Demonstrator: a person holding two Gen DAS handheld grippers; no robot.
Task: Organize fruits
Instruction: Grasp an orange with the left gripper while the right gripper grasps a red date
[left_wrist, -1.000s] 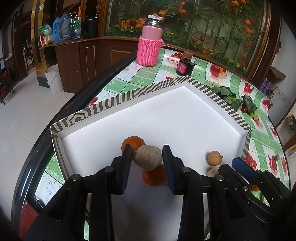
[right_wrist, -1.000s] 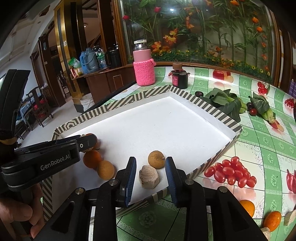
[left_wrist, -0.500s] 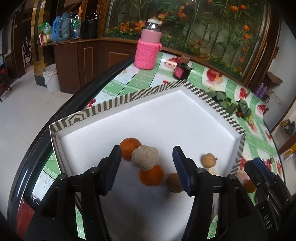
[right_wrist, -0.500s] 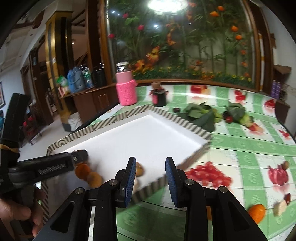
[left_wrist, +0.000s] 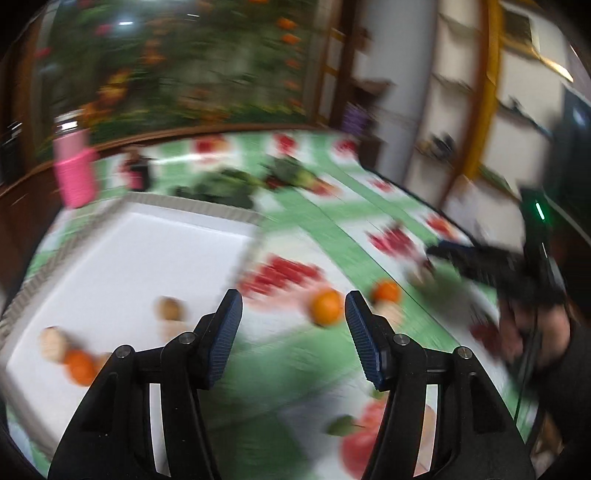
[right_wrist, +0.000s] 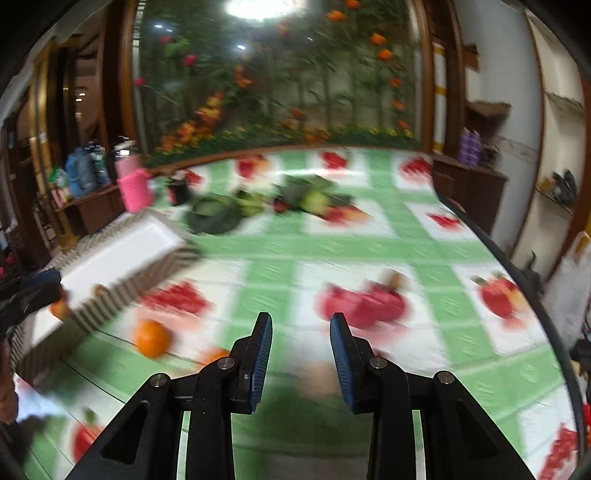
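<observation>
- Here the left gripper (left_wrist: 291, 332) points down over the green fruit-print tablecloth (left_wrist: 295, 373), just right of the white tray (left_wrist: 122, 258); its blue pads stand well apart with nothing pressed between them.
- An orange (left_wrist: 325, 307) lies on the cloth ahead of that gap, nearer the right pad, with a second orange (left_wrist: 386, 291) beyond it.
- In the tray's near corner lie an orange fruit (left_wrist: 78, 366), a pale tan one (left_wrist: 51, 341) touching it and a brown round one (left_wrist: 169, 309) apart from them.
- The right gripper (right_wrist: 301, 354) also tilts down at the cloth, jaws apart and clamping nothing; a blurred tan lump (right_wrist: 317, 374) shows low between the pads, whether touched I cannot tell.
- In the left wrist view a hand (left_wrist: 535, 332) holds the right gripper at the right edge, partly cut off.
- Both views are heavily smeared: the pink-sleeved bottle (right_wrist: 133, 182), the dark jar (right_wrist: 179, 190) and the leafy greens (right_wrist: 258, 203) are only rough shapes, and the fruits' kinds are hard to make out.
- The tray's striped rim (right_wrist: 129, 291) hides most of its contents from the right wrist view.
</observation>
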